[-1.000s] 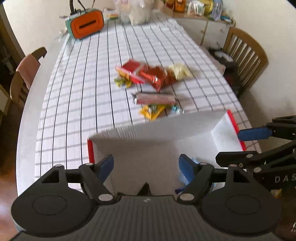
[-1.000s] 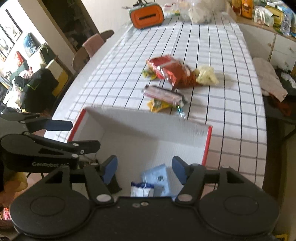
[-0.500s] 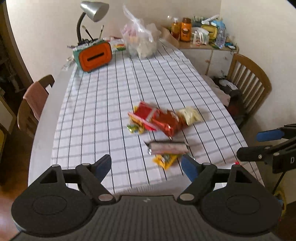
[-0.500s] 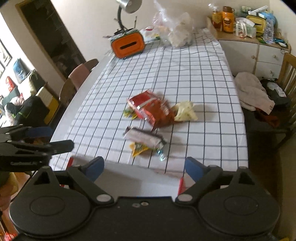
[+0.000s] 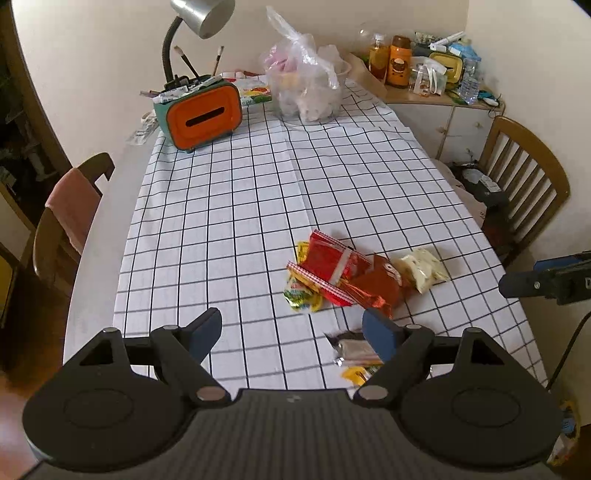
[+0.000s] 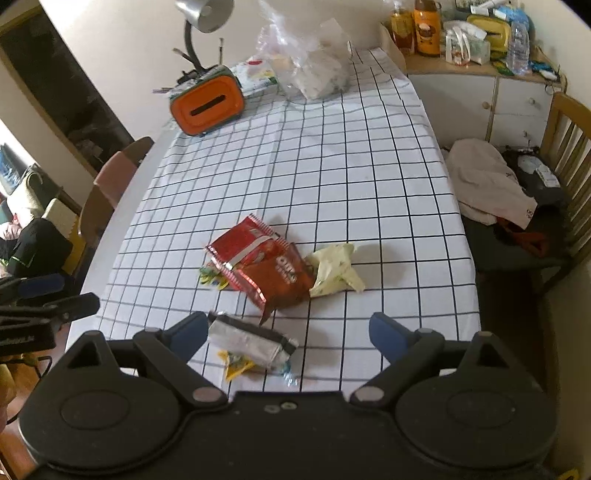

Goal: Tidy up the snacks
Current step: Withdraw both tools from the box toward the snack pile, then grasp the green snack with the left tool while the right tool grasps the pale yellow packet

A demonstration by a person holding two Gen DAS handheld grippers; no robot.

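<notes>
A pile of snacks lies on the checked tablecloth (image 5: 229, 221): red packets (image 5: 340, 266) (image 6: 258, 258), a pale green packet (image 5: 423, 269) (image 6: 334, 271), a silver bar wrapper (image 5: 354, 350) (image 6: 251, 341), and small yellow candy wrappers (image 5: 303, 297) (image 6: 234, 363). My left gripper (image 5: 291, 328) is open and empty, raised above the near table edge. My right gripper (image 6: 286, 330) is open and empty, above the silver wrapper. Each gripper shows at the edge of the other's view (image 5: 546, 282) (image 6: 33, 306). The white box is out of view.
An orange tissue box (image 5: 201, 116) with a desk lamp (image 5: 203, 18) and a clear plastic bag (image 5: 306, 88) stand at the table's far end. Wooden chairs (image 5: 524, 177) (image 5: 70, 218) flank the table. A cabinet with bottles (image 6: 480, 55) is at the back right.
Both grippers have lifted and tilted up from the white box; the box has dropped out of view and the far end of the table now shows. Both stay open.
</notes>
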